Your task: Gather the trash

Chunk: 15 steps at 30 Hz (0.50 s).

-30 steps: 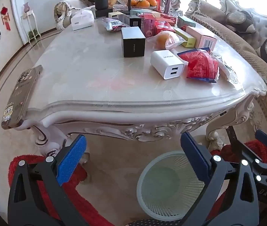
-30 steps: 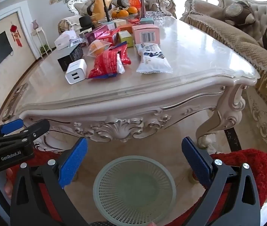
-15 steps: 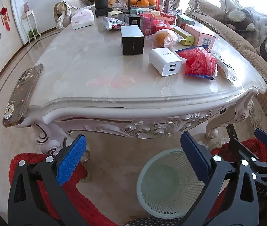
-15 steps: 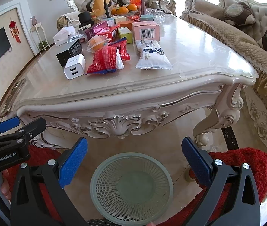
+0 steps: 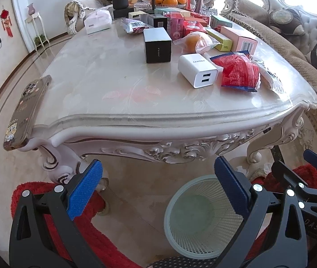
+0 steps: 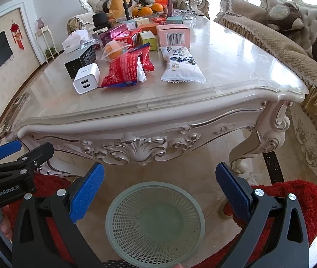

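While both tools are held low before the tabletop, the following is recorded:

Change noted: across the last second the tabletop (image 5: 136, 102) is seen slightly lower and fuller in both views, so the cameras are judged to have been raised a little; nothing on it has been shifted.
Left gripper (image 5: 156, 189): jaws spread wide, nothing held, poised over the floor just left of the basket.
Right gripper (image 6: 158, 192): jaws likewise released and empty, poised directly above the basket.
Waste basket (image 6: 113, 227): pale green mesh, set on the floor in front of the tabletop; no contents are seen inside.
Red snack wrapper (image 6: 124, 71): opened, crumpled, lying on the tabletop just beside the white charger (image 6: 86, 78).
White snack packet (image 6: 180, 65): lying flat to the right of the red wrapper, apart from it.
Wrapped orange (image 6: 114, 50): behind the red wrapper, among boxes.
Phone (image 5: 26, 109): on the left edge, overhanging slightly.
Task standing: collection is judged not yet begun; a reach to the wrappers is expected next.
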Motion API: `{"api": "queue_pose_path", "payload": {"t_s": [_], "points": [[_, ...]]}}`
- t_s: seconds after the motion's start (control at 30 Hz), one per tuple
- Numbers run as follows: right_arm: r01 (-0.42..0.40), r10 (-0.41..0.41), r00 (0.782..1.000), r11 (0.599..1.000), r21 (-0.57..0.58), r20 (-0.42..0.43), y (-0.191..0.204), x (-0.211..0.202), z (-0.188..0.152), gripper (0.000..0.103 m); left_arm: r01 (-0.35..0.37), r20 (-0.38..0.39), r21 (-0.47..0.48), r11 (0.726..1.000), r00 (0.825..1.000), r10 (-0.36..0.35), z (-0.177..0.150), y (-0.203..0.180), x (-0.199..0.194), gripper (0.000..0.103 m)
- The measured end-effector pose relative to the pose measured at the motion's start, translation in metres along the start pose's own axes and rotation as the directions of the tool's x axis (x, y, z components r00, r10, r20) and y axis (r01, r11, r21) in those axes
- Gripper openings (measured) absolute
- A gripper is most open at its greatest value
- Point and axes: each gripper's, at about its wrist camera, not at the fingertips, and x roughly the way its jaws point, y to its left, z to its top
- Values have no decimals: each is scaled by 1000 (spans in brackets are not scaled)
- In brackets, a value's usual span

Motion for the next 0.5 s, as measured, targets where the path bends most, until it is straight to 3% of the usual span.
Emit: {"api": "queue_pose_path", "payload": {"t_s": [0.5], "points": [[19, -19, 1000, 1000, 0, -8, -4, -1, 0, 96, 34, -35, -16, 999, 999, -35, -6, -2, 9, 97]]}}
